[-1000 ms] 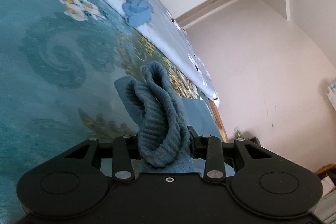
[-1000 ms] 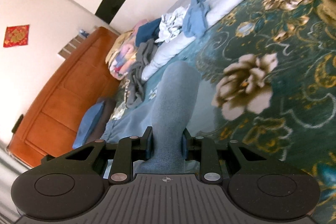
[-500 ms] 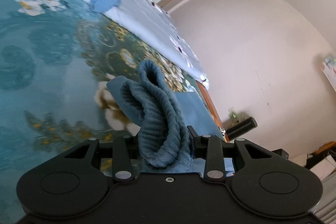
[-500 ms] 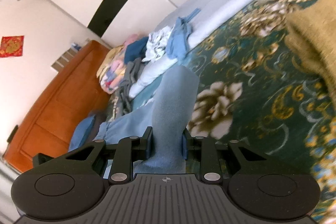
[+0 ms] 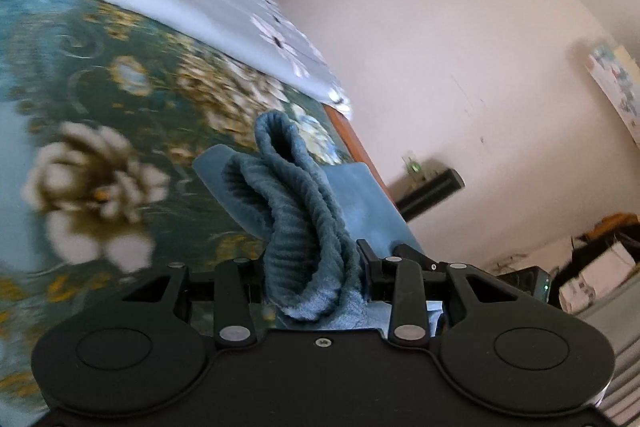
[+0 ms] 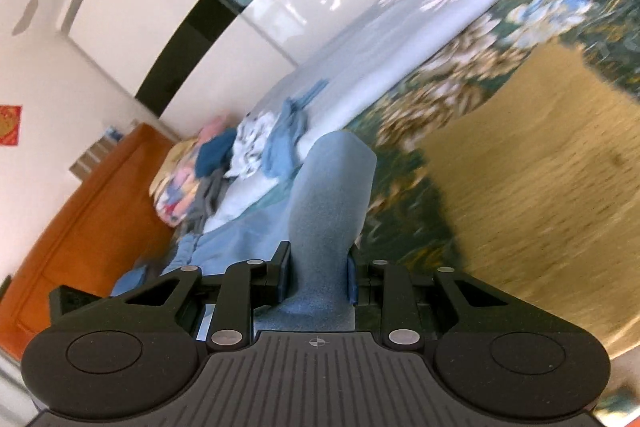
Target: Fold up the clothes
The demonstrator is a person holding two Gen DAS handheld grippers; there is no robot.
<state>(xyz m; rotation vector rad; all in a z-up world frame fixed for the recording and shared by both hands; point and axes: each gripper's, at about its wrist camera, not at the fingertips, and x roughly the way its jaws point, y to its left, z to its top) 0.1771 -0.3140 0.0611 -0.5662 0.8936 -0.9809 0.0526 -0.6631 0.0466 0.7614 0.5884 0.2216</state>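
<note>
Blue knit cloth (image 5: 304,223) bunches up in ribbed folds between the fingers of my left gripper (image 5: 314,263), which is clamped on it above the flowered bed cover (image 5: 100,99). My right gripper (image 6: 318,277) is closed on another smooth part of the same blue cloth (image 6: 332,195), with a yellow knit garment (image 6: 532,187) lying on the bed just to the right.

Blue ribbed knit garment (image 5: 304,219), dark teal bedspread (image 5: 100,75) patterned with cream and gold flowers, pale blue sheet (image 6: 384,39) dotted with white flowers, mustard-yellow knit (image 6: 532,163), orange-brown wooden headboard (image 6: 92,211), black fingers (image 5: 366,259)
</note>
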